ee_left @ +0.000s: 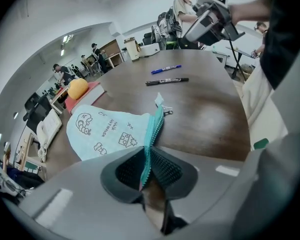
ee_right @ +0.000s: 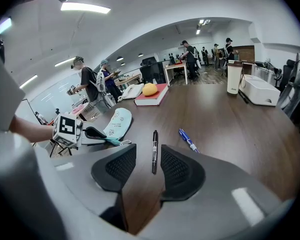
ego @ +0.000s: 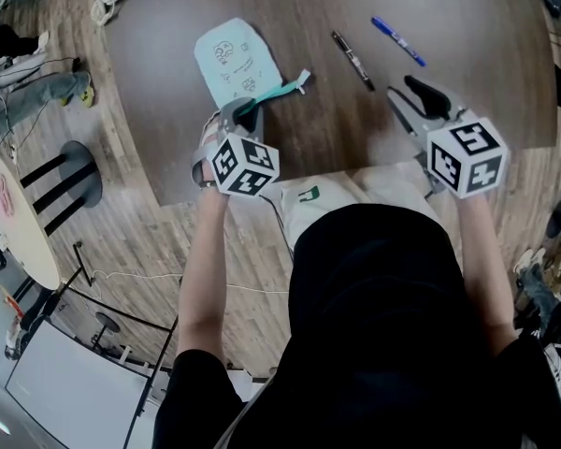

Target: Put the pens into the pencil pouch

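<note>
Firmly pinching the zipper edge of the pencil pouch (ego: pixel 232 59), flat on the table (ego: pixel 467 26), between the left gripper's (ee_left: pixel 149 166) jaws. Holding the right gripper (ee_right: pixel 142 166) open and empty near the black pen (ego: pixel 352 60) and blue pen (ego: pixel 398 41), both outside the pouch.

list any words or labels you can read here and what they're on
"milk", likely, on the pencil pouch; the line under it is too blurred to read.
Print on the black pen and the blue pen: too small to read.
</note>
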`<move>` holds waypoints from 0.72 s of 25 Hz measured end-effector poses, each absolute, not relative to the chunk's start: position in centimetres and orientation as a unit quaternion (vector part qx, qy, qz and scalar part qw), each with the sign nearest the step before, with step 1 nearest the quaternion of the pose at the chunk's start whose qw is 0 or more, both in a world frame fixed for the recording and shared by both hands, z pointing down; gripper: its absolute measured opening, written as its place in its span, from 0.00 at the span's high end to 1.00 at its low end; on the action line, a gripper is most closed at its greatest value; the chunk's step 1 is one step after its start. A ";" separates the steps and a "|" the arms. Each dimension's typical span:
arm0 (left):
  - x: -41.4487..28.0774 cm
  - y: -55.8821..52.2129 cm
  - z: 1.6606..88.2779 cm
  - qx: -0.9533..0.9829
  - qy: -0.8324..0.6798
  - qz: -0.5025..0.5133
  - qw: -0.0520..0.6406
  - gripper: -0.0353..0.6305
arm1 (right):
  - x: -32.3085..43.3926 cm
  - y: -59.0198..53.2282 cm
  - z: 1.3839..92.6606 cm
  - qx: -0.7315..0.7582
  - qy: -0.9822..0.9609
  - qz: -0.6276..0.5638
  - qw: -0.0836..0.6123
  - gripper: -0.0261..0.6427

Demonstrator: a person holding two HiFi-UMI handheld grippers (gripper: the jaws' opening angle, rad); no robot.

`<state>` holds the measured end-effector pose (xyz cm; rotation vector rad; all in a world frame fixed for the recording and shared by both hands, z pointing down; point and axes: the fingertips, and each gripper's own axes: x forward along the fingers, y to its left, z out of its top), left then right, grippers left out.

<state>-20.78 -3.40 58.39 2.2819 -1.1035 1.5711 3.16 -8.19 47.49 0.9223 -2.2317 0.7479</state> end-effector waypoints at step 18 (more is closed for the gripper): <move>-18.8 -4.3 53.4 0.773 -0.410 0.460 0.155 0.91 | 2.8 -7.8 47.4 0.342 -0.849 0.298 0.273 0.72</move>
